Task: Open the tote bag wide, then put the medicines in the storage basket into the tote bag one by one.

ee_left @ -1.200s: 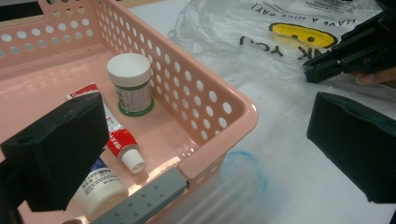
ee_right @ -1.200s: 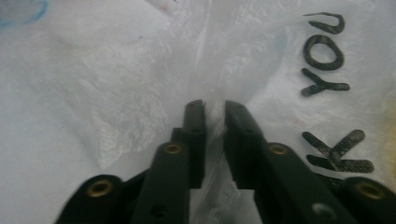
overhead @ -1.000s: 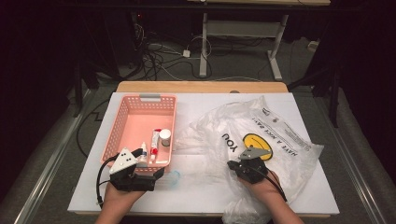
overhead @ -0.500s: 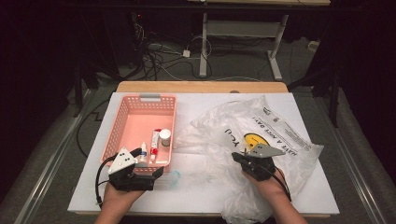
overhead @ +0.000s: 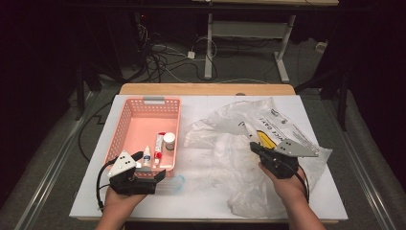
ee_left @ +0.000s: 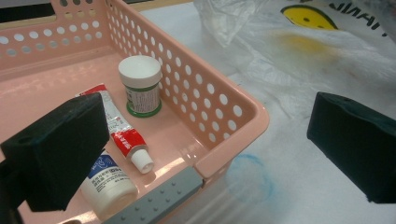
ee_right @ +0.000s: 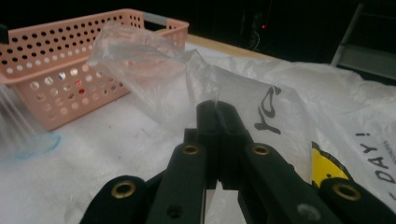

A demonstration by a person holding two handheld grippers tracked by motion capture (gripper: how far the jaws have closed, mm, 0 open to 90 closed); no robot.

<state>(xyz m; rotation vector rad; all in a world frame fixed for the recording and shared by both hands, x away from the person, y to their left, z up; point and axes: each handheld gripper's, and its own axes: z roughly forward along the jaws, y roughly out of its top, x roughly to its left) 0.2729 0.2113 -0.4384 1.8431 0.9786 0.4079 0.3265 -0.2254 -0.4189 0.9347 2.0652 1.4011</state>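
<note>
One plastic bag (overhead: 268, 143) at three o'clock, clamped in the right tool (ee_right: 218, 122); one basket (overhead: 125, 129) (three containers inside); left tool (overhead: 143, 165) apart; white surface (overhead: 201, 206), dark room.

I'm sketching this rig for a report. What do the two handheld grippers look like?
Both the left gripper and the right gripper are black, each topped by a grey three-cornered plate with a black cable trailing back. The left's pads are blocky black foam; the right's linkages carry brass-coloured rivets. No sleeves show.
</note>
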